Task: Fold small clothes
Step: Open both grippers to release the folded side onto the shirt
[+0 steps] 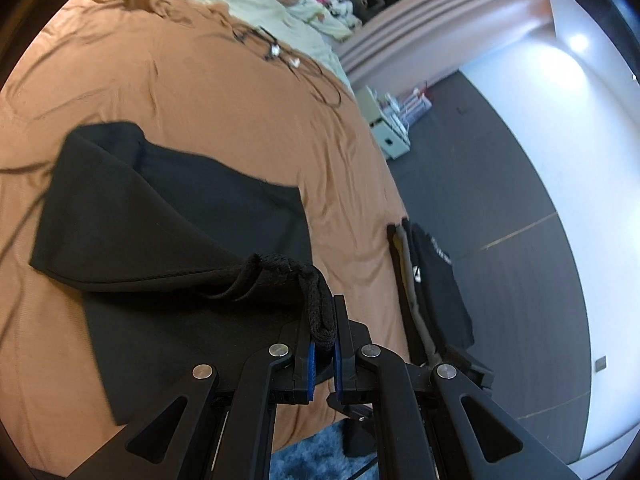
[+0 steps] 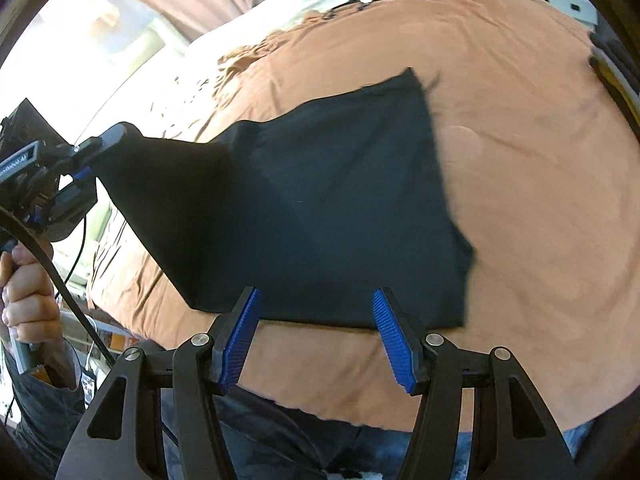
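Lifting one bunched edge of the black garment [image 1: 168,216] off the brown bed [image 1: 248,120], the left tongs [image 1: 324,344] grip it mid-fold while the right tongs [image 2: 316,336] hang released near its near edge, so the fold seems only partly made.

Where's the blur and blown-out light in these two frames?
Left wrist: glare on the white wall at upper right; black garment edges smeared, left gripper sharp. Right wrist: window area at upper left overexposed; garment's right edge motion-blurred; right gripper crisp, heavy fisheye bending.
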`<state>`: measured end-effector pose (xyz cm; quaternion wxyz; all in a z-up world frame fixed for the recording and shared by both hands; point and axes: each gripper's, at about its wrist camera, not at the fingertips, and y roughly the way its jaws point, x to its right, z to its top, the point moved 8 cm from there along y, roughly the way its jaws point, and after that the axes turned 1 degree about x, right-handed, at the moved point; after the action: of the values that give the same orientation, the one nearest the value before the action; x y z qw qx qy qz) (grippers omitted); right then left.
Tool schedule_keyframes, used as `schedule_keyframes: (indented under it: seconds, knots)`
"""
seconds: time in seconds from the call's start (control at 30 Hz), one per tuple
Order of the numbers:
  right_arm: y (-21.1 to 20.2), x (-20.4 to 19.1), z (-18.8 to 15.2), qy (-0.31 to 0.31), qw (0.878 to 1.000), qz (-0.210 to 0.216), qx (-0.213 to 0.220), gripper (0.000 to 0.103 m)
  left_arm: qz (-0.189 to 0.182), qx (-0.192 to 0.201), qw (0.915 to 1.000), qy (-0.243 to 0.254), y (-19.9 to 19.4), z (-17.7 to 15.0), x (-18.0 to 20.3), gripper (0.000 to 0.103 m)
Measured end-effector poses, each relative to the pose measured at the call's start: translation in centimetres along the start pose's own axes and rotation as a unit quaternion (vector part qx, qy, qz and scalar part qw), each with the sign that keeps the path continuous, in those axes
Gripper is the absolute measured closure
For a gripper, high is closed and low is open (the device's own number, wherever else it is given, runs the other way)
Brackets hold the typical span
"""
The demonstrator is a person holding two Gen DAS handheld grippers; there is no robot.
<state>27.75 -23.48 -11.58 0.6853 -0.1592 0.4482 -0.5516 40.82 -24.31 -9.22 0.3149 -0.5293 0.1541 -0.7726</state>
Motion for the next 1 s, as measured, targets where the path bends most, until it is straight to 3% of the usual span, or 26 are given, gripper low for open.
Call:
schedule_keyframes:
  seconds: [0.3, 0.37, 0.4, 0.43, 0.53, 0.8, 1.0]
  knots:
    - [-1.6, 3.1, -1.5, 0.038, 0.999, -0.004, 0.003, 0.046, 0.009, -0.072, 0.9967, 0.036, 6.9, -4.0, 2.1, 0.096]
    - [-1.8, 3.5, -1.8, 0.041, 0.999, -0.005, 0.003, 0.046, 0.021, -0.090, 0.9944, 0.051, 7.9, -4.9, 2.4, 0.085]
    - [-1.6, 3.5, -1.6, 0.042, 0.999, -0.005, 0.002, 0.046, 0.020, -0.096, 0.9937, 0.054, 8.1, -5.3, 2.4, 0.073]
    - [-1.6, 3.5, -1.6, 0.043, 0.999, -0.005, 0.001, 0.046, 0.018, -0.098, 0.9934, 0.058, 8.1, -5.5, 2.4, 0.064]
    - [-1.5, 3.2, -1.5, 0.037, 0.999, 0.000, 0.003, 0.046, 0.028, -0.087, 0.9934, 0.069, 7.3, -5.2, 1.9, 0.054]
    - [0.6, 1.8, -0.9, -0.009, 1.000, -0.020, -0.010, 0.046, 0.075, -0.061, 0.9941, 0.050, 3.6, -3.6, -3.2, 0.054]
    - [2.2, -0.3, 0.3, -0.085, 0.994, -0.071, -0.018, 0.046, 0.110, -0.058, 0.9915, 0.037, 1.0, -3.4, -7.5, 0.054]
